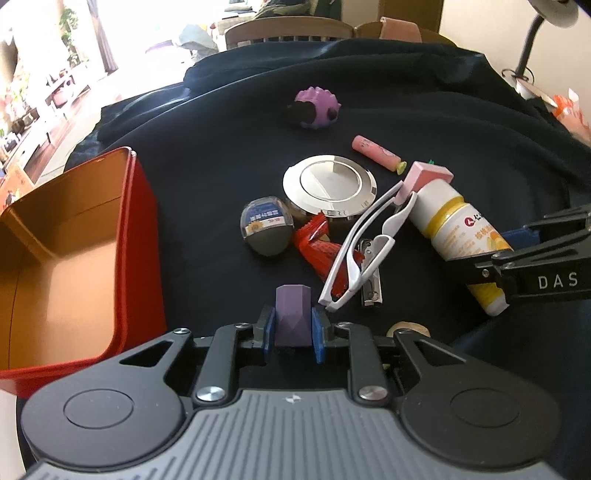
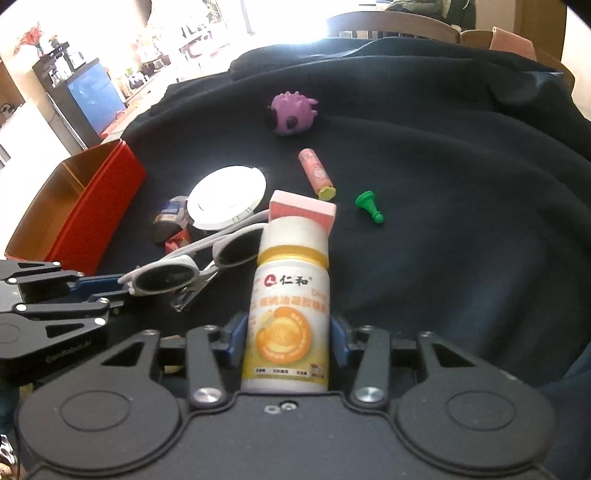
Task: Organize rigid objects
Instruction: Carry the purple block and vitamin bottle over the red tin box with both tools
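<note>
My left gripper [image 1: 293, 326] is shut on a small purple faceted block [image 1: 291, 317], low over the dark cloth, just right of the open red box [image 1: 140, 229]. My right gripper [image 2: 288, 341] is shut on a white and yellow bottle [image 2: 290, 306], which also shows in the left wrist view [image 1: 458, 236]. White sunglasses [image 1: 364, 251] lie over a red wrapper [image 1: 317, 243] and a metal nail clipper [image 1: 371, 288]. A round silver tin [image 1: 330, 184], a grey oval case [image 1: 266, 229], a pink block [image 1: 428, 177], a pink tube [image 1: 376, 152] and a purple spiky toy [image 1: 316, 107] lie beyond.
A green pawn [image 2: 369, 206] lies on the cloth right of the pink tube [image 2: 316, 173]. The red box [image 2: 92, 206] is open with a tan inside. Chairs [image 1: 288, 31] stand behind the table and a desk lamp [image 1: 532, 40] at the far right.
</note>
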`<state>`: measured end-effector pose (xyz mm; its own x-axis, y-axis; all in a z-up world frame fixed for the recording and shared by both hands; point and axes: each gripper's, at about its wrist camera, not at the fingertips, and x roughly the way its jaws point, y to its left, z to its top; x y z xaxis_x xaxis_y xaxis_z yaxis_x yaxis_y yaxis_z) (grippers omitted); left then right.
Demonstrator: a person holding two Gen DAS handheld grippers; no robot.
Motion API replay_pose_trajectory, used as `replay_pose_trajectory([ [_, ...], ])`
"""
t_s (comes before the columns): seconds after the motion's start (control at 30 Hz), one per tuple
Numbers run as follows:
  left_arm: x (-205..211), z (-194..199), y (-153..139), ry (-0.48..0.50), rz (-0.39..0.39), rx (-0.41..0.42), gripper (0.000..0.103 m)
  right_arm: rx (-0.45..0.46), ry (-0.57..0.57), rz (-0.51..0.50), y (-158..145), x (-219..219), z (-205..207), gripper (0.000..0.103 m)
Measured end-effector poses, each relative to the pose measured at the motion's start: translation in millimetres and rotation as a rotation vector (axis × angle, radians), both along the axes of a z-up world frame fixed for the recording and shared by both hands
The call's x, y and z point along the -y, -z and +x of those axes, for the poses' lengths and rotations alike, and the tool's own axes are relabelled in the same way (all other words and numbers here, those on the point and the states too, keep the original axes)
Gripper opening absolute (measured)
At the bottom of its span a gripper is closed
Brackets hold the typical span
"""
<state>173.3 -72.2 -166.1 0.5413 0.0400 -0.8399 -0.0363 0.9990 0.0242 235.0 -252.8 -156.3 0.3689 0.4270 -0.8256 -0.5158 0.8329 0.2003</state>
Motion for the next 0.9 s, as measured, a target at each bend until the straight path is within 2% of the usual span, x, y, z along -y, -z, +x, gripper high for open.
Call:
replay_pose_trajectory([
  [0.3,-8.0,-12.6,-17.5,-0.055,-0.054,0.018,0.020,0.018,0.003,0.060,-23.3,17.0,-12.8,0.044],
  [0.5,-15.5,-21.7,-31.8,-0.080,-0.099,0.027,0.020,0.068,-0.014,0.080,-44.3,22.8,-26.8,0.044],
  [0.77,-35.5,-29.6,-59.4,-0.047,-0.148,0.063,0.020,0.118,-0.010,0.100,-73.8,0.7,-38.9,0.044],
  [0.9,-52.8,-32.6,-74.0,-0.040,-0.148,0.082,0.020,0.131,-0.017,0.113,-85.0,-20.4,-47.8,0.044],
])
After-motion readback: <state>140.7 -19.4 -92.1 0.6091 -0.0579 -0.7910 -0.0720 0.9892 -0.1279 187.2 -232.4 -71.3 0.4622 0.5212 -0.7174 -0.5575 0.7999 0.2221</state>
